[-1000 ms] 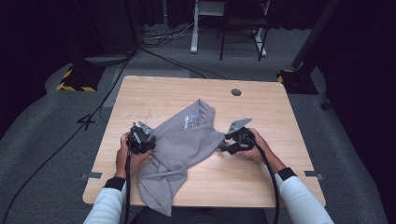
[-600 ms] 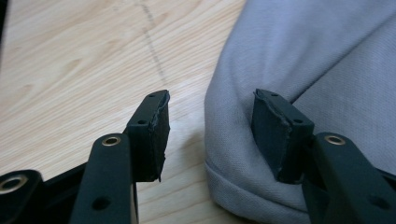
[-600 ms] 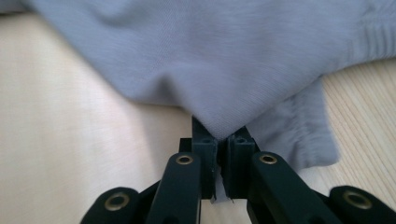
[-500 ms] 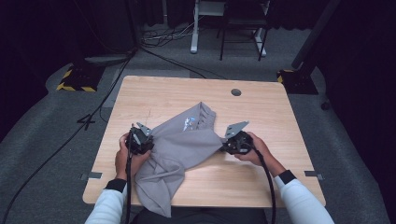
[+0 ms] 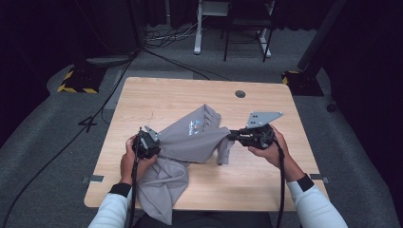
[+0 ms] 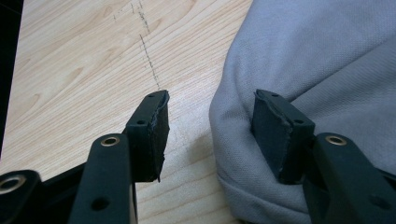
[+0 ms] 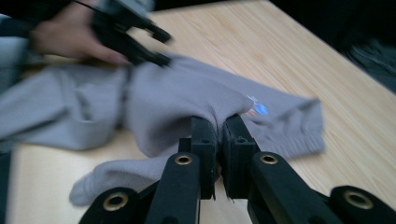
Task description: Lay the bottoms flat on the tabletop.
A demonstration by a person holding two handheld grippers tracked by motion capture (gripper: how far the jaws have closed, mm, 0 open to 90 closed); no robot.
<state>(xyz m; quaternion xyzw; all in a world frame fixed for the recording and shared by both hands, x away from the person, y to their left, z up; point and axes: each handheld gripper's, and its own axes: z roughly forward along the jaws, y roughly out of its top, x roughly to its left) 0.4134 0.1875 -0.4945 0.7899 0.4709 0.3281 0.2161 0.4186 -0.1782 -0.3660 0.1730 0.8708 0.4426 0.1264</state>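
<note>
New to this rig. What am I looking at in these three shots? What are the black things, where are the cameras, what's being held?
No robot here: a person stands at a wooden table and holds a hand-operated set of tongs in each hand. The top picture comes from a fixed camera above the person, looking forward and down. The other two come from small cameras riding on each set of tongs, looking along its two black jaws.

On the table lies a crumpled grey garment with a small printed logo; part of it hangs over the near edge.

The right tongs are shut on a fold of the grey garment, lifting it a little. The left tongs are open: one jaw is over bare wood, the other rests against the cloth's edge, and nothing is pinched between them.
</note>
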